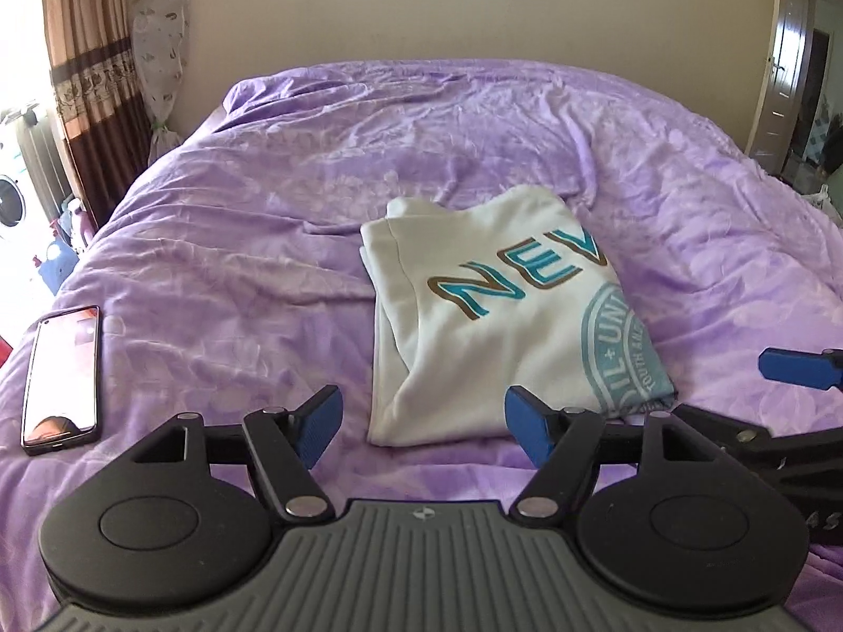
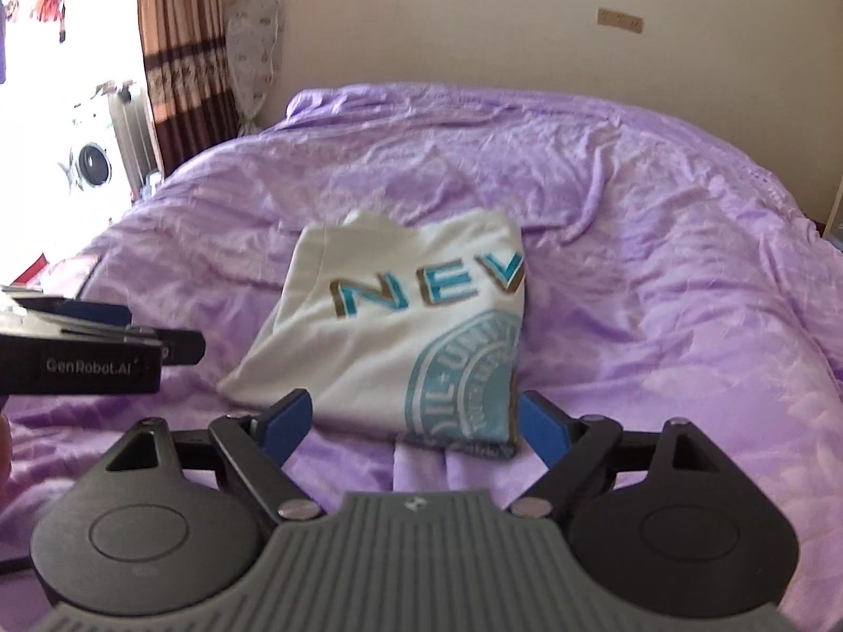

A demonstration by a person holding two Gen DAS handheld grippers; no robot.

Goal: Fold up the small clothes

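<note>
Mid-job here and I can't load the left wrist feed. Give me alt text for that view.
A folded white T-shirt with teal lettering lies on a wrinkled purple bedspread, just ahead of the open, empty left gripper. A phone lies face up on the bedspread to the left, and part of the right gripper shows at the right edge.

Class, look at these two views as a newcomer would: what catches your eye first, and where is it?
A folded white T-shirt with teal "NEV" lettering lies mid-bed on the wrinkled purple bedspread. A smartphone rests far left on the bedspread. Both grippers, left and right, hover with open jaws at the shirt's near edge.
</note>
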